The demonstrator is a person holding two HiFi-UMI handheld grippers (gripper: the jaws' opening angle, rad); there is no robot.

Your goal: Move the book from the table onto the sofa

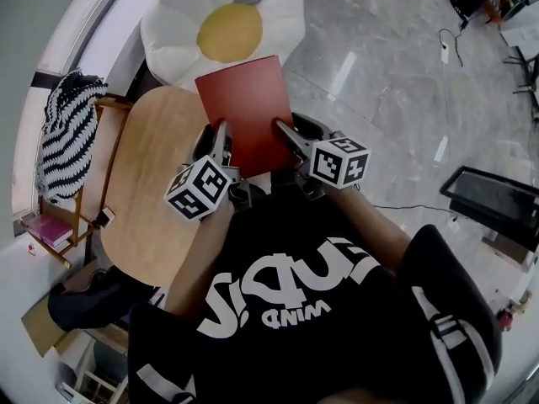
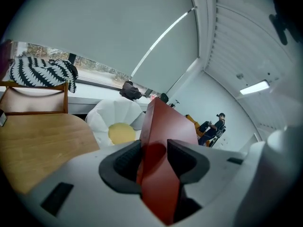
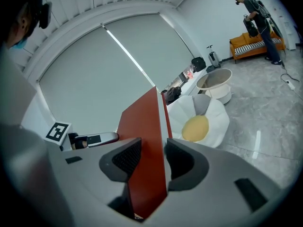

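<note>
Floor [image 1: 379, 74]: pale polished stone, spreading out to the right of the furniture.
Sofa [image 1: 173, 32]: a flower-shaped floor seat with white petals round a yellow centre. Nothing lies on it.
Worktop [image 1: 152, 183]: round and wooden, just beside the sofa. The part in view is bare.
Chair [image 1: 108, 108]: wooden, pushed up against the worktop's far side, with a black-and-white striped cushion [image 1: 67, 133] slumped on it.
Tub [image 3: 214, 83]: a white round vessel on the floor behind the sofa. Whether it holds anything cannot be told.
Rack [image 1: 72, 225]: a low wooden frame left of the worktop, with a pink flat item [image 1: 50, 230] lying in it.
Book [image 1: 248, 108]: red-covered and closed, lifted clear of the worktop. Its near edge is at the worktop's rim and its far edge reaches over the sofa's nearest petals.
Left gripper [image 2: 154, 156]: jaws clenched on the book's near left corner, with a dark pad pressed against each face.
Right gripper [image 3: 152, 161]: jaws clenched on the near right corner, with one pad on the cover and the other on the opposite face.
</note>
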